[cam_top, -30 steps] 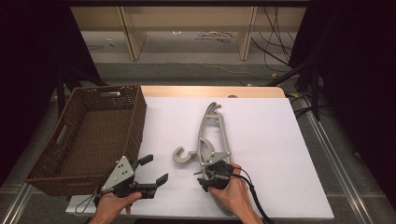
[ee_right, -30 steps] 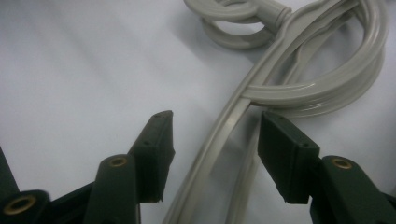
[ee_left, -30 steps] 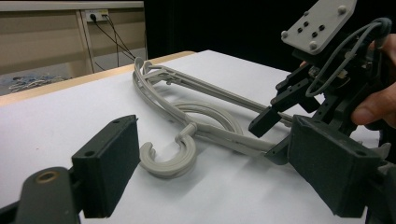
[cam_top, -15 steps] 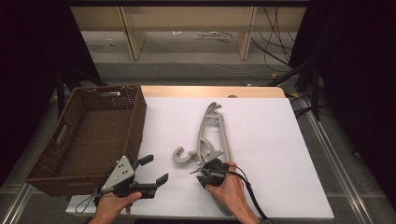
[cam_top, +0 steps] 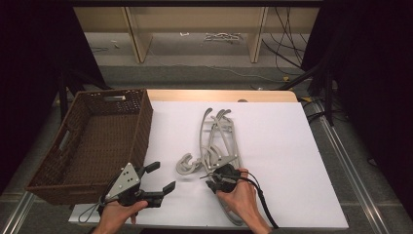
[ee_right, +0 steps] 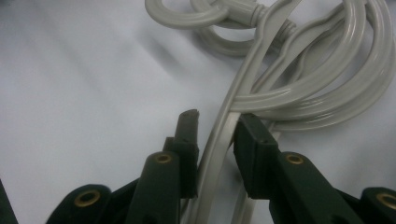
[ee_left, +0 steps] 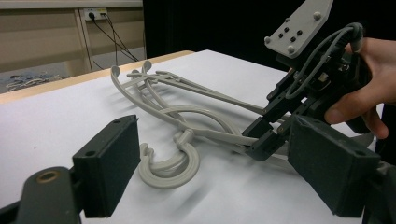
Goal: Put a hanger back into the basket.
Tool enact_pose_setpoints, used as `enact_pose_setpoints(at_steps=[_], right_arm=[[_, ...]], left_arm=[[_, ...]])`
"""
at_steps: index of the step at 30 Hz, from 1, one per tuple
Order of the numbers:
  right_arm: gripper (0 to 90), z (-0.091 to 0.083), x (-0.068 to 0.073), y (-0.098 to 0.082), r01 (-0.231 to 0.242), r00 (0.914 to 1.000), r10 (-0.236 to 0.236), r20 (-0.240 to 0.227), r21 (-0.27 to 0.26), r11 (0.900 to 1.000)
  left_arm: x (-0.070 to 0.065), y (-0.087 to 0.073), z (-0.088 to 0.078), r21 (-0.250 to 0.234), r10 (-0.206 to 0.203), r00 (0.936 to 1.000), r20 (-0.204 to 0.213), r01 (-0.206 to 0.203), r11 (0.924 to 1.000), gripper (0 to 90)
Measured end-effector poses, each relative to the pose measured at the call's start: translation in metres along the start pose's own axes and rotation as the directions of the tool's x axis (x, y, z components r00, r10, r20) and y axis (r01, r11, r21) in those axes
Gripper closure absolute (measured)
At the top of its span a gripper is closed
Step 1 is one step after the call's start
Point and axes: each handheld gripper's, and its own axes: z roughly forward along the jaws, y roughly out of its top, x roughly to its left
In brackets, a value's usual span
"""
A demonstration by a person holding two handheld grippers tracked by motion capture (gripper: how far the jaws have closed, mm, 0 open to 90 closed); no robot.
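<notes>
While my right gripper (cam_top: 214, 181) is working at the near end of the pile of pale grey plastic clothes hangers (cam_top: 217, 141), its jaws have just been closing, and in the right gripper view I am seeing one flat hanger arm (ee_right: 219, 140) running up between the two black pads. The right-hand pad is lying against that arm where it crosses the curved bars; the left-hand pad is standing just beside it, and whether it is already touching I cannot tell. So the jaws are standing narrow around the arm.

The hangers are lying tangled together on the white table sheet (cam_top: 272, 146), roughly in the middle, with their shoulders pointing away from me and their round hooks (cam_top: 187, 165) curling toward my left side. In the left gripper view the hooks (ee_left: 170, 163) are resting flat on the sheet, just beyond my left pad.

My left gripper (cam_top: 156, 180) is hovering near the front edge of the table, jaws wide and holding nothing, apart from the hangers. The dark brown woven basket (cam_top: 92, 141) is sitting at the left edge of the sheet, just beside that gripper.
</notes>
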Motion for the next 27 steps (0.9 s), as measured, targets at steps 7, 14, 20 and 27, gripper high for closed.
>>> enact_pose_setpoints(at_steps=[7,14,20,27], right_arm=[[73.0,-0.004,0.001,0.002,0.024,0.9997,-0.024,0.000,0.010,1.000],[80.3,-0.019,-0.004,0.004,0.033,0.9994,-0.033,-0.008,0.010,0.999],[81.5,-0.026,-0.006,0.003,0.076,0.9952,-0.076,-0.061,0.008,0.997],[81.7,-0.041,-0.016,0.000,0.145,0.9847,-0.143,-0.100,0.015,0.989]], left_arm=[[0.000,0.000,0.000,-0.001,-0.002,1.0000,0.001,0.002,1.0000,17.1],[0.001,0.001,-0.001,-0.003,0.004,1.0000,-0.006,-0.004,1.0000,17.2],[0.002,0.001,-0.001,-0.004,0.010,0.9999,-0.006,-0.010,0.9999,17.2],[0.003,0.001,0.000,-0.017,0.013,0.9999,-0.009,-0.013,0.9998,17.7]])
